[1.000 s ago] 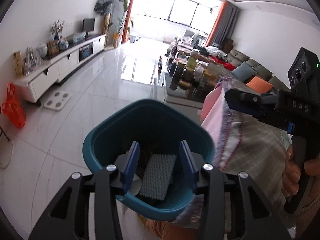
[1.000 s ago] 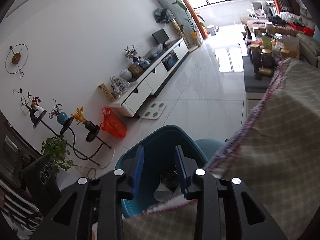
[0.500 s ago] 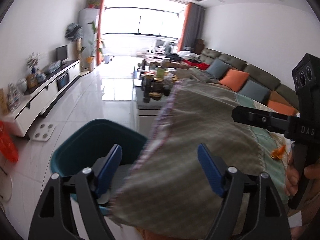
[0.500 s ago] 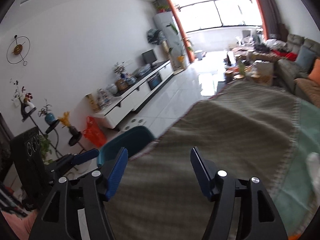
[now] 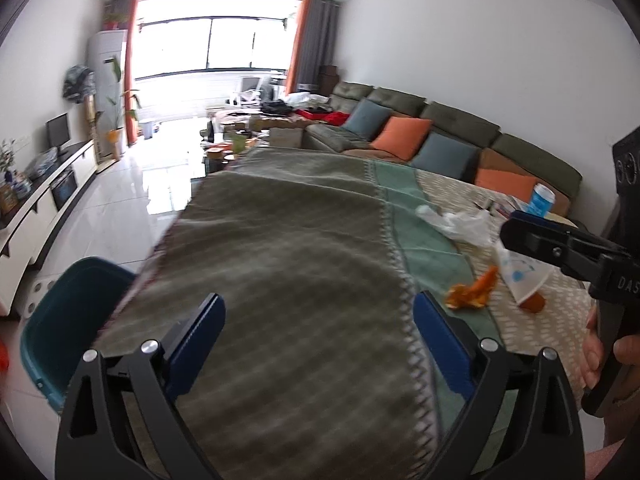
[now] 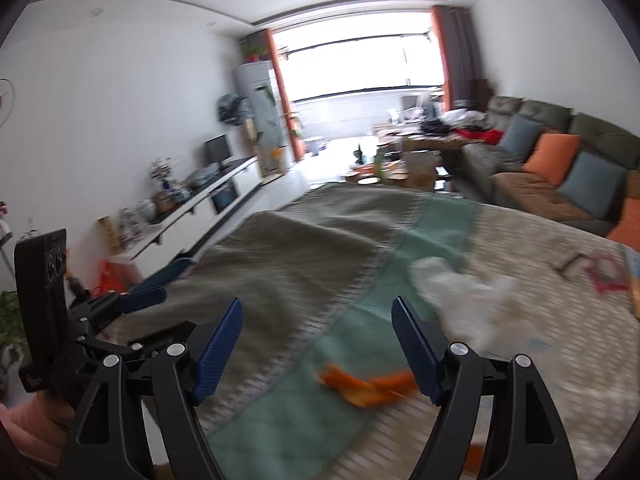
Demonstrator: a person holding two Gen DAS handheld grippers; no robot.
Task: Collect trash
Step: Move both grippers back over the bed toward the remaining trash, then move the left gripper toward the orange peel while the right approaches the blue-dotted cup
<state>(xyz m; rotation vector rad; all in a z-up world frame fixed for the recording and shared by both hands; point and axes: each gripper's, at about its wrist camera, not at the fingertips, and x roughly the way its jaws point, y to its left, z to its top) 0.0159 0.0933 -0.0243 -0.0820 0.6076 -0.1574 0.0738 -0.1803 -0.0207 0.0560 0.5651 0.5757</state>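
My left gripper [image 5: 316, 320] hovers over the near end of the cloth-covered table [image 5: 304, 248], its jaws opening wide with nothing between them. The teal bin [image 5: 60, 320] stands on the floor at the table's left edge. On the table to the right lie orange peel [image 5: 472, 294], a crumpled white plastic bag [image 5: 460, 222] and a white paper cone [image 5: 520, 276]. My right gripper [image 6: 318, 312] is also opening and empty. The orange peel [image 6: 368, 388] lies just beyond its fingertips, the white bag [image 6: 460, 292] farther right. The left gripper [image 6: 148, 292] shows at the left.
A blue can [image 5: 542, 198] and papers lie at the table's far right. A sofa [image 5: 440, 128] with orange and blue cushions runs along the right wall. A white TV cabinet [image 5: 44, 196] lines the left wall beside glossy floor. A red wrapper [image 6: 604, 272] lies on the cloth.
Both grippers swung from above the teal bin to the right, over the table. Both sets of jaws spread from narrow to wide. The trash on the table came into view.
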